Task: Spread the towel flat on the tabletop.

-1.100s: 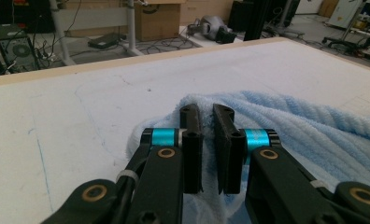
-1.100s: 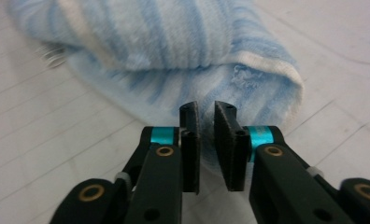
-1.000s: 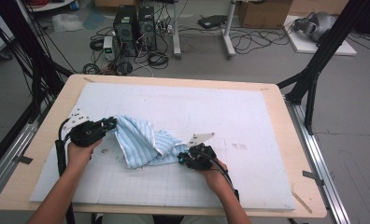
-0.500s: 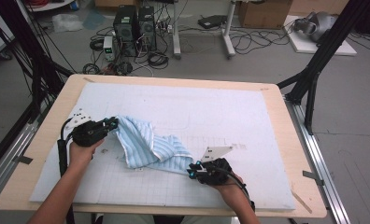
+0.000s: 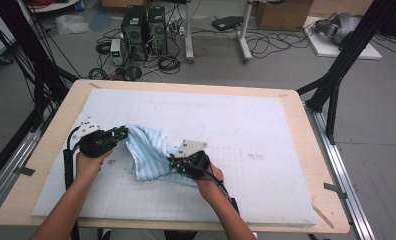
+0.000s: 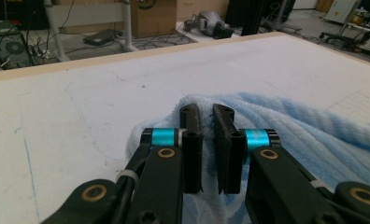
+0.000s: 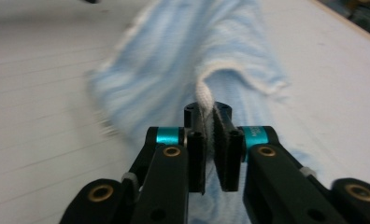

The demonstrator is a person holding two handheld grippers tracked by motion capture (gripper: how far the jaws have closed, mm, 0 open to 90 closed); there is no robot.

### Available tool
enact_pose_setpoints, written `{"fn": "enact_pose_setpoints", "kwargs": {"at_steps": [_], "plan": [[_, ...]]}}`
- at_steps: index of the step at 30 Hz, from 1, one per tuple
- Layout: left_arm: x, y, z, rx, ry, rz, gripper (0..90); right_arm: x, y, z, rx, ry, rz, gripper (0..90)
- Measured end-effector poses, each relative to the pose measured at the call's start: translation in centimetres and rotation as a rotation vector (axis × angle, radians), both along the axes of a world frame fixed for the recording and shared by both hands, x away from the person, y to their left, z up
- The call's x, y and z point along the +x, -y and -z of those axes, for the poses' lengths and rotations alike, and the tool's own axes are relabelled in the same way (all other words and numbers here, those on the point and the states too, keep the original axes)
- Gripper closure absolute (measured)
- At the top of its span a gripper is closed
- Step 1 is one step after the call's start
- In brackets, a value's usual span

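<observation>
Towel (image 5: 145, 156), pale blue-and-white stripes

I see even, soft overhead light on the white surface (image 5: 246, 130), with faint shadows. In the right gripper view the blue towel (image 7: 183, 56) beyond my tongs smears with motion blur.

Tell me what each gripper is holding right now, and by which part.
Both hold the blue striped towel. The right gripper pinches its white hemmed edge. The left gripper is shut on a fold at the towel's other end.

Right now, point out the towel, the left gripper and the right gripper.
towel (image 5: 146, 152), high view, striped middle.
left gripper (image 5: 122, 133), high view, jaw tips on the towel.
right gripper (image 7: 206, 112), right gripper view, tips pinching the towel's hem.
</observation>
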State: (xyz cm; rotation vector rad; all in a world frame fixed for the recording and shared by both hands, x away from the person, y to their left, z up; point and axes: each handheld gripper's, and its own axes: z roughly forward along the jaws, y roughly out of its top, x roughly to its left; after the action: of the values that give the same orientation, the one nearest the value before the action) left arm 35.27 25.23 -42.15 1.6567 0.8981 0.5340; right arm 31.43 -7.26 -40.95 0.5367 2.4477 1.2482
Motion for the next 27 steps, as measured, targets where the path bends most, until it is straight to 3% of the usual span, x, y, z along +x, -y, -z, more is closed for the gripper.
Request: {"fn": "enact_pose_setpoints", "kwargs": {"at_steps": [2,3,5,6,7,11,12,14,16,17,21,22,24,26,27], "plan": [[0.0,-0.1,0.0,-0.001,0.000,-0.001,82.1,0.7,0.2,-0.2,-0.012,-0.012,0.033,86.1],[0.0,0.0,0.1,-0.003,-0.002,-0.003,81.9,2.2,0.9,-0.6,-0.016,-0.016,0.090,86.3],[0.1,0.0,0.2,0.002,-0.007,-0.001,80.9,3.8,1.7,-1.0,-0.013,-0.032,0.145,86.3],[0.2,0.1,0.3,0.002,-0.008,-0.001,80.9,3.8,1.7,-1.0,-0.013,-0.032,0.145,86.3],[0.2,0.4,0.4,0.016,-0.010,0.000,78.7,5.8,2.5,-1.3,-0.009,-0.043,0.200,86.3],[0.2,0.7,0.4,0.021,-0.016,0.002,69.5,8.6,3.3,-1.0,-0.014,-0.067,0.277,86.3],[0.2,0.8,0.5,0.024,-0.020,-0.001,69.5,8.6,3.3,-1.0,-0.014,-0.067,0.277,86.3],[0.2,0.9,0.5,0.026,-0.022,-0.004,60.8,10.4,3.4,-0.5,-0.050,-0.078,0.339,86.2],[0.2,1.0,0.4,0.032,-0.022,-0.003,59.2,10.9,3.5,-0.3,-0.061,-0.086,0.363,86.2],[0.2,1.1,0.5,0.029,-0.028,0.003,55.9,11.9,3.7,-0.1,-0.080,-0.083,0.407,86.2],[0.0,1.4,0.5,0.037,-0.027,0.022,53.8,13.3,4.8,0.3,-0.163,-0.055,0.532,86.0],[0.0,1.5,0.4,0.042,-0.028,0.028,53.8,13.3,4.8,0.3,-0.163,-0.055,0.532,86.0],[0.0,1.7,0.5,0.049,-0.032,0.045,52.4,13.7,6.1,0.6,-0.159,-0.077,0.620,83.2],[-0.1,1.9,0.5,0.048,-0.041,0.060,51.7,13.7,7.0,0.7,-0.096,-0.110,0.666,72.7],[-0.1,2.0,0.6,0.044,-0.042,0.069,51.4,13.4,7.2,0.7,-0.063,-0.117,0.652,69.1]]}}
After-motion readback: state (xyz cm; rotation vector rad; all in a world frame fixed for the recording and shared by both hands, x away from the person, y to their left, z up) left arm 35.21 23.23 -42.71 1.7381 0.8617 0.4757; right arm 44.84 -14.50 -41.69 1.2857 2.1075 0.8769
